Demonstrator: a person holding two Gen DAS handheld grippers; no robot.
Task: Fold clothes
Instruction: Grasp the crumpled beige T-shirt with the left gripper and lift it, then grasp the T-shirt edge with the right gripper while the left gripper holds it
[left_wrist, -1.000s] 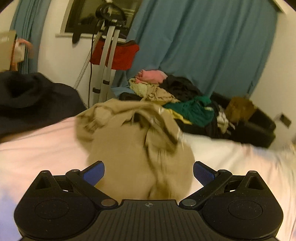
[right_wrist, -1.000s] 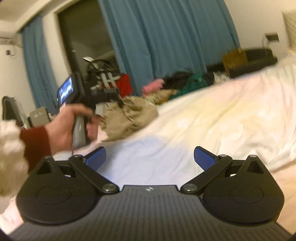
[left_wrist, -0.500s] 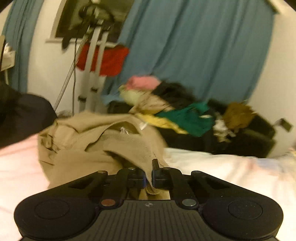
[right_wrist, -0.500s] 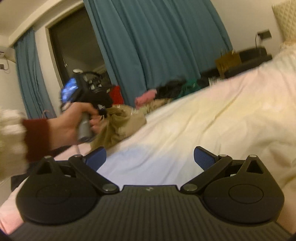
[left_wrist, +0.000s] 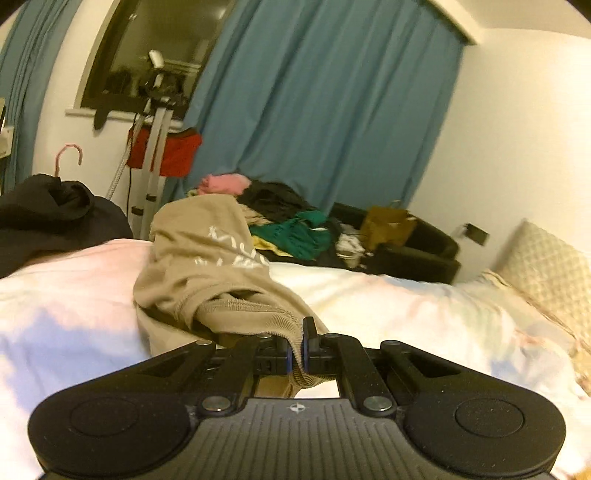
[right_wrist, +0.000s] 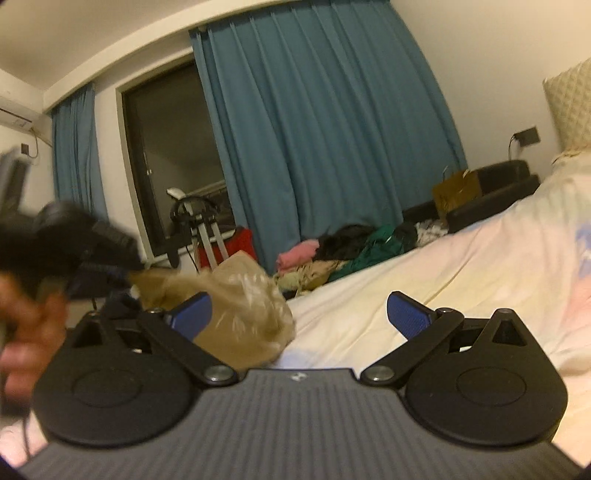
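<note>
We've got the left gripper (left_wrist: 297, 354) clenched on the ribbed hem of the tan sweatshirt (left_wrist: 207, 266), jaws pinched tight w/ the knit edge squeezed between them. The sweatshirt lies on the bed (left_wrist: 424, 314), toward its left side. Its long axis runs from the gripper away toward the far edge of the bed, leaning a bit left; the hem end points back at us, and the bunched far end rises up near the clothes pile (left_wrist: 291, 225). White lettering shows on the upper face of the fabric, too blurred to read.

The right gripper (right_wrist: 299, 314) is released, blue pads spread wide apart, nothing between them; it hovers over the pale sheet, just right of the sweatshirt. In the right wrist view the sweatshirt (right_wrist: 236, 314) looks like a crumpled, motion-blurred lump, stretched leftward to the left gripper (right_wrist: 107, 266), which a hand (right_wrist: 26, 325) holds.

Behind the bed: blue curtain (left_wrist: 325, 110), a tripod (left_wrist: 155, 155) by the window w/ a red cloth (left_wrist: 173, 155) hung on it, and a dark garment (left_wrist: 48, 218) at far left.
</note>
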